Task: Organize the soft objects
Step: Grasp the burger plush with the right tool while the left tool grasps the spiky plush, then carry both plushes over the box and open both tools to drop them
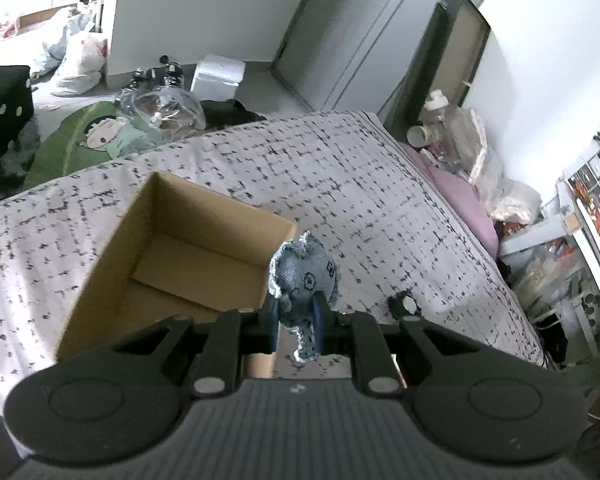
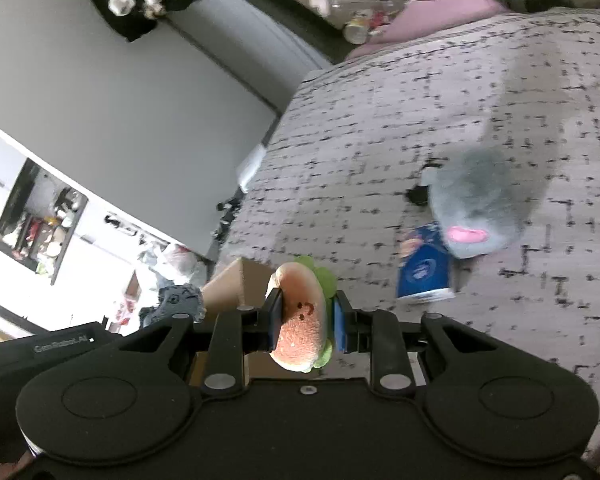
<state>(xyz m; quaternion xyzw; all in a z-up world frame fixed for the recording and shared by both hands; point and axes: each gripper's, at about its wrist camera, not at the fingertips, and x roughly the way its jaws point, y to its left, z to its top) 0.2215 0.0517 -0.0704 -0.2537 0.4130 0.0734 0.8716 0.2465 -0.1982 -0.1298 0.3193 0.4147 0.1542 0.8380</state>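
Fingers of the left gripper (image 1: 296, 320) clench a denim plush toy (image 1: 304, 276), tilted downward just beside the near right corner of the open cardboard box (image 1: 112, 256) on the patterned bedspread (image 1: 360, 184). The right gripper (image 2: 306, 320) pinches a burger plush (image 2: 300, 316), angled down over the bedspread beside the box, with a grey plush (image 2: 484, 208) and blue carton (image 2: 424, 268) lying farther from the box.

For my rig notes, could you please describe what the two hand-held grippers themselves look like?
Both look alike. The left hand-held gripper has a black body with a ribbed panel, two round discs, silver pins on black linkage arms, and blue finger pads. The right hand-held gripper matches it. Seen from the right wrist camera, the left unit's body bears small white lettering, too blurred to read. No cables or sleeves show.
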